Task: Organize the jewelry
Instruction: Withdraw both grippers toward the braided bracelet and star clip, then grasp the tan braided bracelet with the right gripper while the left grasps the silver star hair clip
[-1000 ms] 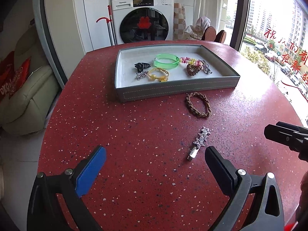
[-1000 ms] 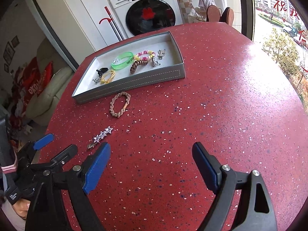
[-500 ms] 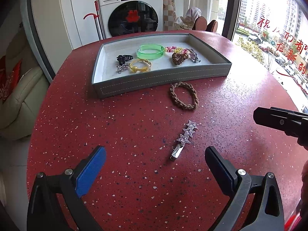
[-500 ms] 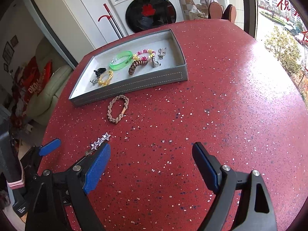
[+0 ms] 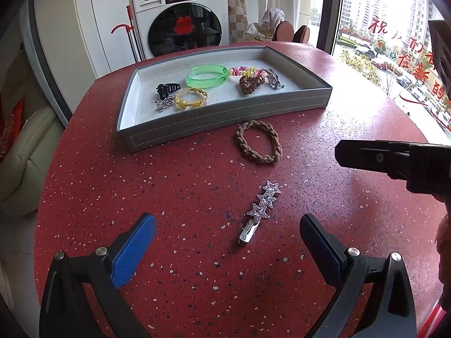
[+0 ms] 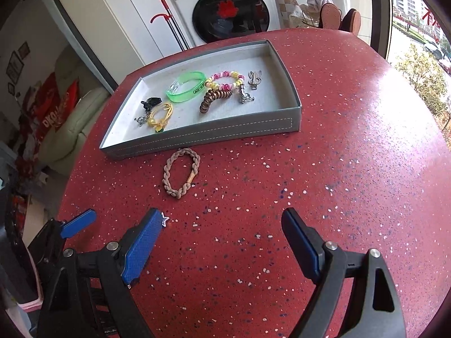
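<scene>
Hovering low over the red speckled table (image 5: 118, 186), left hand-held gripper (image 5: 227, 242) spread wide, nothing between the pads. Straight ahead and just off centre toward its right finger lay one star hair clip (image 5: 258, 212): three glittering stars in a row, metal tail nearest, long axis running away from the hand-held gripper and leaning slightly rightward. Clearly the nearer of the two tools to that clip; likely the next pick, and a squeeze across the narrow width would suit the present finger line without much turning.

Farther ahead, one braided brown bracelet (image 5: 258, 142) flat on the table, just beside the front wall of the grey tray (image 5: 225, 112), not inside. Beyond it, within the tray, counted from the left: one black claw clip (image 5: 167, 88), one small silver clip (image 5: 164, 103), one yellow hair tie (image 5: 191, 100), one green bangle (image 5: 207, 76), one pink-and-yellow beaded band (image 5: 248, 71), one brown coil tie (image 5: 249, 83), and at least one silver clip (image 5: 273, 80); the right view suggested two there.

Off to the right, right hand-held gripper (image 6: 218, 232) equally spread and empty, bracelet ahead and left of its centre, clip mostly hidden behind its left finger, only one star tip showing.
</scene>
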